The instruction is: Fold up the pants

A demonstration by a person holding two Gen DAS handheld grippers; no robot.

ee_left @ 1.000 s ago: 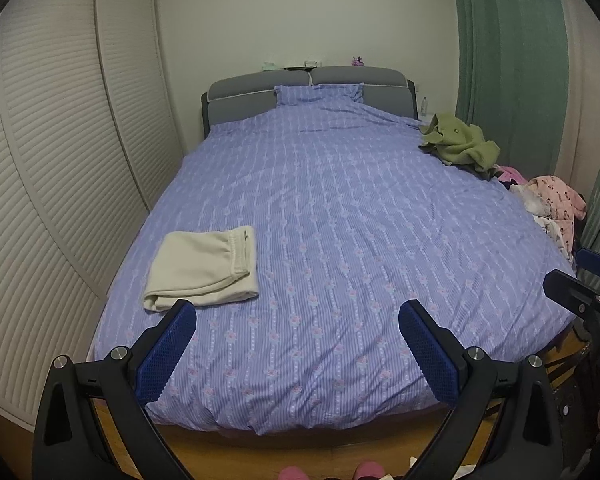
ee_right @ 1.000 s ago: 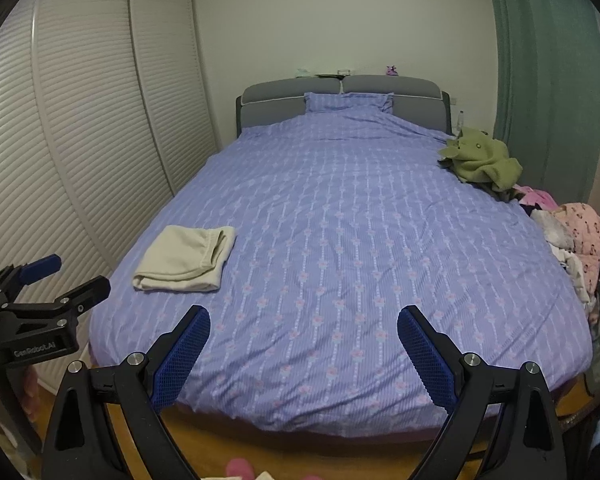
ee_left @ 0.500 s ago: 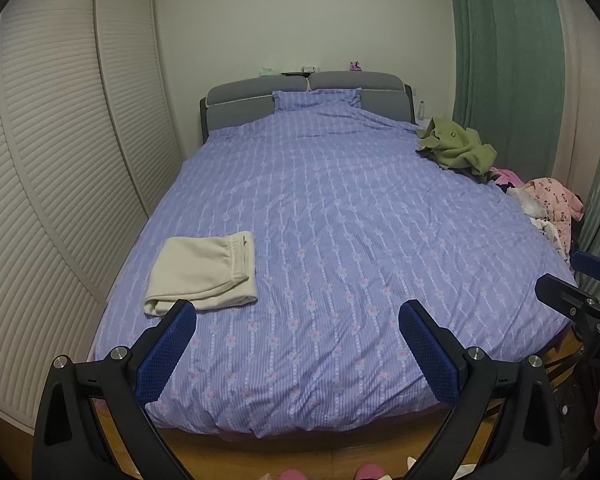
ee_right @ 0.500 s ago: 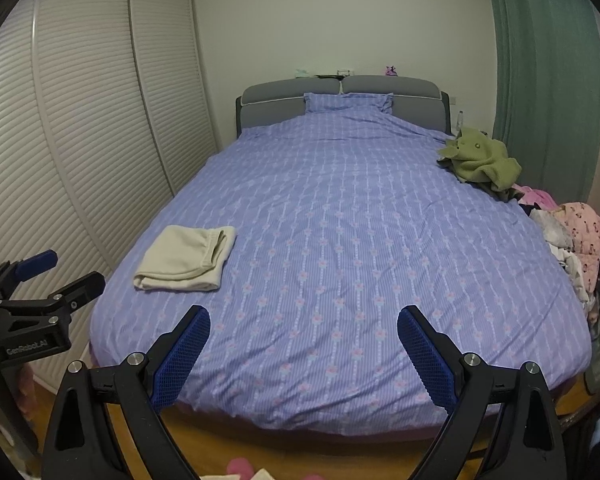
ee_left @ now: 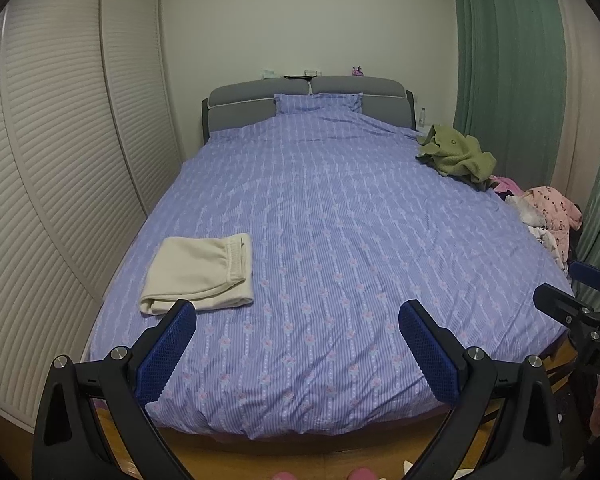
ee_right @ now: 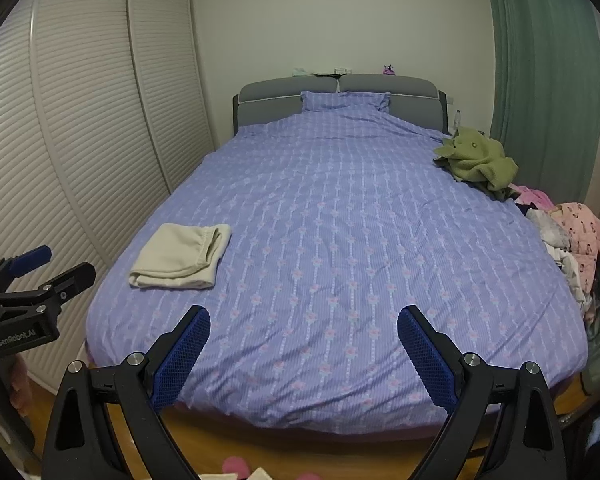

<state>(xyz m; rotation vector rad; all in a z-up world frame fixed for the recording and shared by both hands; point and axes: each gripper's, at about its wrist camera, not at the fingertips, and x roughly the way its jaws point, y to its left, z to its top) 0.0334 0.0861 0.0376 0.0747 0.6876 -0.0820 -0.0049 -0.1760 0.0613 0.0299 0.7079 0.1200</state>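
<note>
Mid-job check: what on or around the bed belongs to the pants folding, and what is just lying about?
Job:
cream pants, folded, near left of bed
left claw, open
right claw, open

Lying about:
green garment, far right
pink clothes pile, right edge
pillow

Green garment [ee_left: 458,154] and pink clothes [ee_left: 552,210] at bed [ee_left: 340,240] edge.

The pants [ee_left: 199,272] are cream, the blanket [ee_left: 340,220] is purple with stripes and pink flowers, and the curtain [ee_left: 504,68] is green.
</note>
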